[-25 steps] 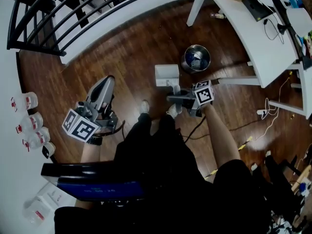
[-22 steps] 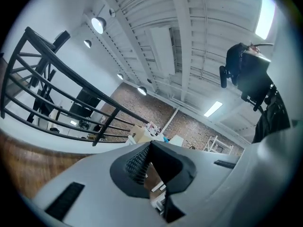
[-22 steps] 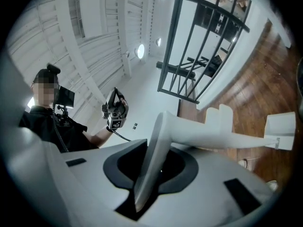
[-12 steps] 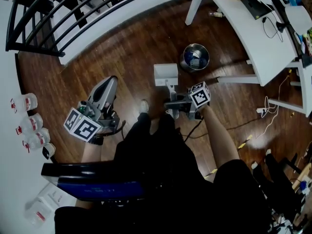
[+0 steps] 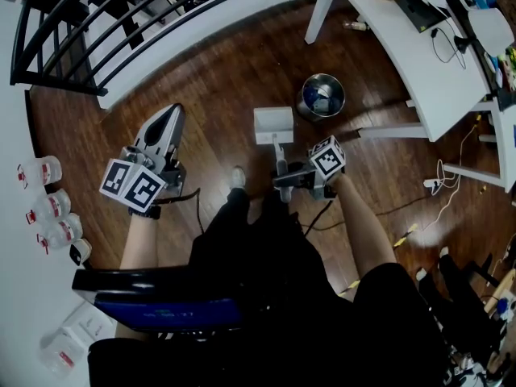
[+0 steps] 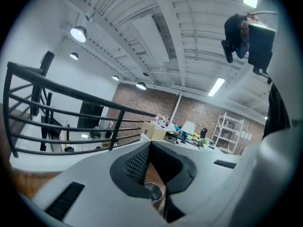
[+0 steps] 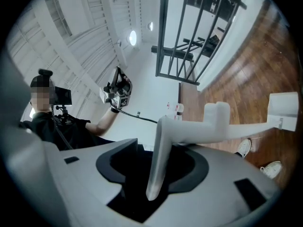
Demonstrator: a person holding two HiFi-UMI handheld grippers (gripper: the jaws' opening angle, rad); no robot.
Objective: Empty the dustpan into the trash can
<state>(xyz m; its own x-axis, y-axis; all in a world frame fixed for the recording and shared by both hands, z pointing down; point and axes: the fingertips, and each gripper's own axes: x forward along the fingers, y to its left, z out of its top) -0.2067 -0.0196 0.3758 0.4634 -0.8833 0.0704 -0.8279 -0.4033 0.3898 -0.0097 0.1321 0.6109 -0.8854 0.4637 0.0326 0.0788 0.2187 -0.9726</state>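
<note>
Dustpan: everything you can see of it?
The dustpan is white, plastic by the look: a squarish pan with a long straight handle bearing a raised block and ending in a bent tip. In the head view it lies over the wood floor, left of the metal trash can. The tip stands between the jaws of the right gripper, which have just been opening; gaps show either side.

Bright, even indoor light, all from overhead: round ceiling lamps [image 6: 78, 32] and a long white strip light [image 6: 217, 86] glow in the left gripper view, slightly blown out. In the head view the dark brown wooden floor [image 5: 234, 79] carries a soft sheen, and the round shiny metal trash can [image 5: 305, 101] glints. There's a strong fisheye bend (see the black metal railing [image 5: 56, 88], bowed). Black corners ring both gripper views, and up close the white plastic dustpan handle [image 7: 156, 164] is out of focus.
</note>
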